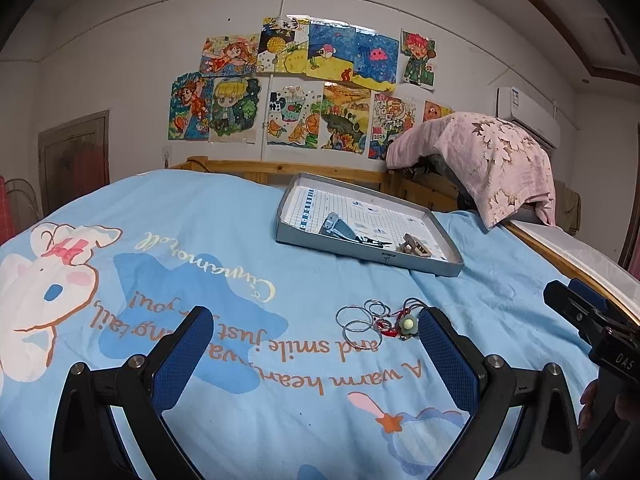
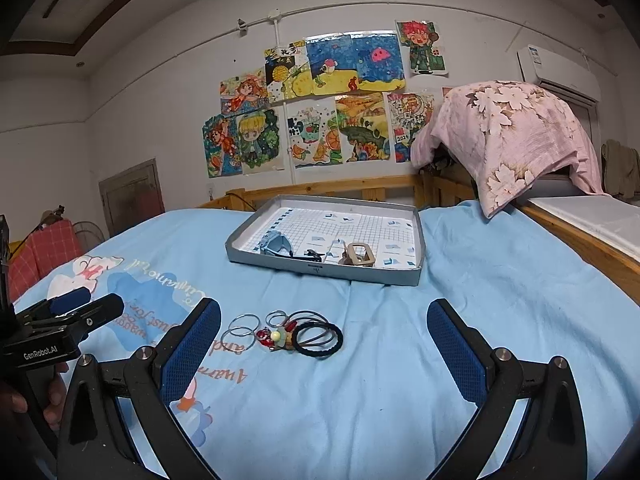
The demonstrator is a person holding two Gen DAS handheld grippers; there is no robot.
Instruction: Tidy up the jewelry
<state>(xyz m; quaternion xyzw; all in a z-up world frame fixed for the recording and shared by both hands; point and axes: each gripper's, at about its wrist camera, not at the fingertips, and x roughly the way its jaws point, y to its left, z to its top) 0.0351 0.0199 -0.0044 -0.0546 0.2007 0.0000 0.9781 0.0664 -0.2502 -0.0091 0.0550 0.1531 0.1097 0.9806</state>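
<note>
1. Nearest of all, the left gripper (image 1: 316, 344) hangs low over the blue bedsheet (image 1: 248, 240), its jaws spread wide with nothing between them.
2. Likewise the right gripper (image 2: 324, 340) sits with its jaws wide and empty; a person's fingers (image 2: 54, 396) wrap the handle of the other tool at the left edge of the right wrist view.
3. Just past the fingertips lies the loose jewelry on the bed: thin silver rings (image 2: 242, 330), partly overlapping one another, a small charm with a pale bead and red beads (image 2: 276, 338) touching them, and a black hair tie (image 2: 318, 340) lying against the charm (in the left wrist view the tie is hidden behind the right finger pad).
4. In the left wrist view the silver rings (image 1: 358, 320) and the charm (image 1: 406, 325) sit just beside the inner edge of the right-hand pad, not touching it as far as I can tell.
5. Farther on, well apart from that cluster, a shallow grey tray (image 2: 240, 240) rests on the bed, lined with gridded paper.
6. Inside the tray, near its front wall, are a blue-grey hair clip (image 2: 278, 246), a small dark clip (image 2: 314, 256) and a beige claw clip (image 2: 358, 258).
7. Beyond stand a wooden bed rail (image 2: 320, 188), a pink floral cloth (image 2: 508, 132) draped over something, and children's drawings (image 2: 320, 100) on the wall.
</note>
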